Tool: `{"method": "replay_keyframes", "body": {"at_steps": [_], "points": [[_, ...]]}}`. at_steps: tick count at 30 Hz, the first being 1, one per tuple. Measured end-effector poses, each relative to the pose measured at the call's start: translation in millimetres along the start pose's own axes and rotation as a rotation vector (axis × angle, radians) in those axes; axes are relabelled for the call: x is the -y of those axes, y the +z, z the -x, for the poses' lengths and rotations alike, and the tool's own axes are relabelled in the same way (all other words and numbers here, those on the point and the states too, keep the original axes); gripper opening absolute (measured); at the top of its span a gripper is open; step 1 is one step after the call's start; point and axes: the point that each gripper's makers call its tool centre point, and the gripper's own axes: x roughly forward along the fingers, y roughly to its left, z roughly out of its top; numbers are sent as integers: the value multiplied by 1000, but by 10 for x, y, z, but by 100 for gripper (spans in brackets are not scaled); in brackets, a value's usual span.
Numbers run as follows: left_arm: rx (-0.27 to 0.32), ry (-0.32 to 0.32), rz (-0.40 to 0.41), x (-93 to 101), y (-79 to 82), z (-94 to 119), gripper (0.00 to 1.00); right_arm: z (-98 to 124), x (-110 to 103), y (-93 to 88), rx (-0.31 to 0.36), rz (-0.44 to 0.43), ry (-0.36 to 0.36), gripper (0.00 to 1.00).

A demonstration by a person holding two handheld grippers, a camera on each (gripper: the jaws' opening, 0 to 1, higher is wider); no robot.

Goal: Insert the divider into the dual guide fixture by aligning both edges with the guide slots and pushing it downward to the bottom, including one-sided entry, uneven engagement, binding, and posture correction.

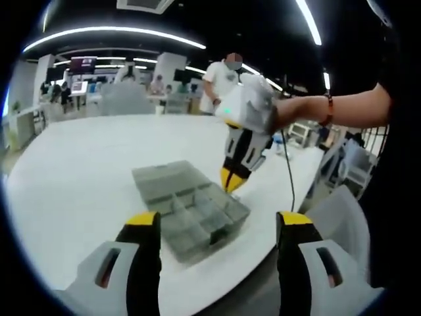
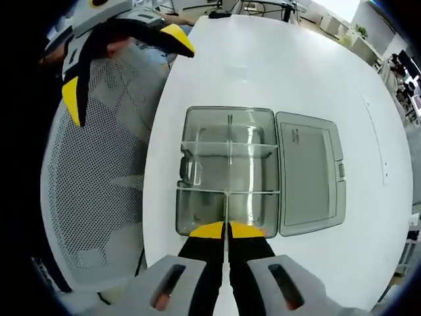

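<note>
Clear compartment box, hinged lid open flat, sits near the white table edge. Thin transparent divider stands upright in it, clamped between the right gripper tips. Left gripper jaws apart, hovering above the box.

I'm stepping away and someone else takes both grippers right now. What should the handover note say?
Right gripper: shut on a thin clear divider, poised at the near edge of the open organizer box.
Left gripper: open, holding nothing, hovering back from the box.
The box sits on the white table, lid flipped open beside it.
Done: divider gripped and lined up lengthwise.
Left: confirm both edges enter the slots, push to the bottom; seating depth can't be judged.
</note>
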Motion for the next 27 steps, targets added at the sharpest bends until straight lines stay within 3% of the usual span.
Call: {"method": "replay_keyframes", "body": {"at_steps": [27], "points": [[10, -7, 15, 73, 37, -47, 70, -199, -35, -56, -9, -18, -35, 0]]}}
